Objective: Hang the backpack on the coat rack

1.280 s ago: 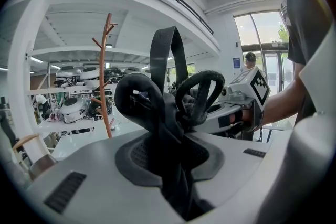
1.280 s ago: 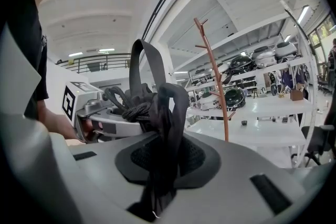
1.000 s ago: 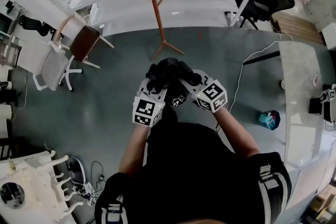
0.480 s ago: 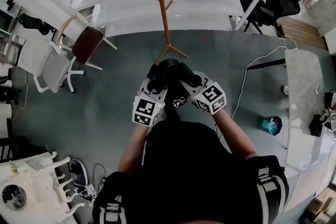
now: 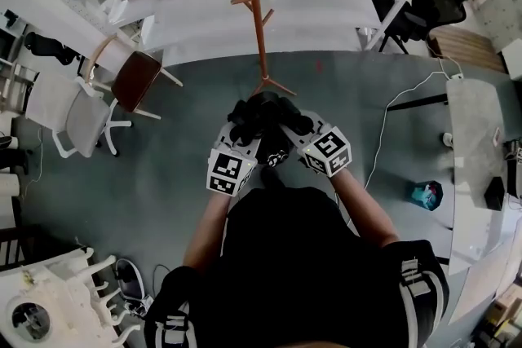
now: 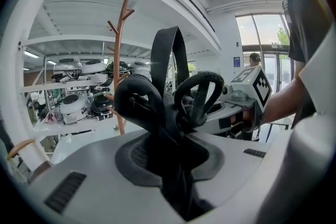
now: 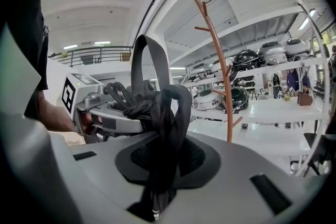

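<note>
The black backpack [image 5: 263,116] hangs between my two grippers in front of the person's body. My left gripper [image 5: 239,144] is shut on one black strap [image 6: 157,113], and my right gripper [image 5: 300,138] is shut on the other strap [image 7: 168,128]. A flat top loop [image 6: 167,55] stands up between them. The orange-brown wooden coat rack [image 5: 258,12] stands just ahead on the grey floor; its pole and pegs show at the left of the left gripper view, coat rack [image 6: 119,60], and right of centre in the right gripper view, coat rack [image 7: 218,60].
A long white table [image 5: 269,4] with helmets and gear runs behind the rack. A brown chair [image 5: 130,69] and a grey office chair [image 5: 81,106] stand at left. A white cable [image 5: 383,126], a teal bag [image 5: 424,193] and a grey table [image 5: 481,143] lie at right.
Both grippers with the backpack have come closer to the coat rack; its base now lies just beyond the bag. The grips are unchanged.
</note>
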Demonstrator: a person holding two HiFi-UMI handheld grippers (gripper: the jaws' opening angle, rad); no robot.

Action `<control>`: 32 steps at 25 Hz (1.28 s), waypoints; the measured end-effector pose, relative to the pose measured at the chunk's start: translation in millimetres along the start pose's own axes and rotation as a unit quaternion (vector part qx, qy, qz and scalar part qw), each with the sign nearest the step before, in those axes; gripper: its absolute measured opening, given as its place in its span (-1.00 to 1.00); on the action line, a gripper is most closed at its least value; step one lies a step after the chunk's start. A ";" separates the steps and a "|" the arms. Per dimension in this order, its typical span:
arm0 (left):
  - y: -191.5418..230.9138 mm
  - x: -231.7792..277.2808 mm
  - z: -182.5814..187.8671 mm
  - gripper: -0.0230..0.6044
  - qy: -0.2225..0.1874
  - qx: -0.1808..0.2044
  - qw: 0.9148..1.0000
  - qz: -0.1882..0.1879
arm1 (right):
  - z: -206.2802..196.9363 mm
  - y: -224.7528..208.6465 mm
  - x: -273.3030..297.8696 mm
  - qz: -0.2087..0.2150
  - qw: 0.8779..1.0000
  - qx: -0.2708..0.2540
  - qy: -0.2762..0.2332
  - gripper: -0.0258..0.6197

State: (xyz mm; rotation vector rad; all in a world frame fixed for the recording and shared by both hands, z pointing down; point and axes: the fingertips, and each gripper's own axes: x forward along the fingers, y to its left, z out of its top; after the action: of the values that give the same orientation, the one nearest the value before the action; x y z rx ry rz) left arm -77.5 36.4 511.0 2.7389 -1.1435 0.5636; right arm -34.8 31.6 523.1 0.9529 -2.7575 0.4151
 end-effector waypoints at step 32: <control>81.2 -2.9 -18.9 -0.63 -0.001 0.007 1.000 -0.029 | 5.0 1.6 81.3 -0.021 1.000 0.015 0.011 -0.68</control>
State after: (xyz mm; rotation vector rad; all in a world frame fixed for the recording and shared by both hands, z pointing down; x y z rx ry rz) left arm -142.3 -14.4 524.8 2.7742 -1.0593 0.5645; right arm -99.2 -15.3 540.2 1.0049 -2.7142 0.4595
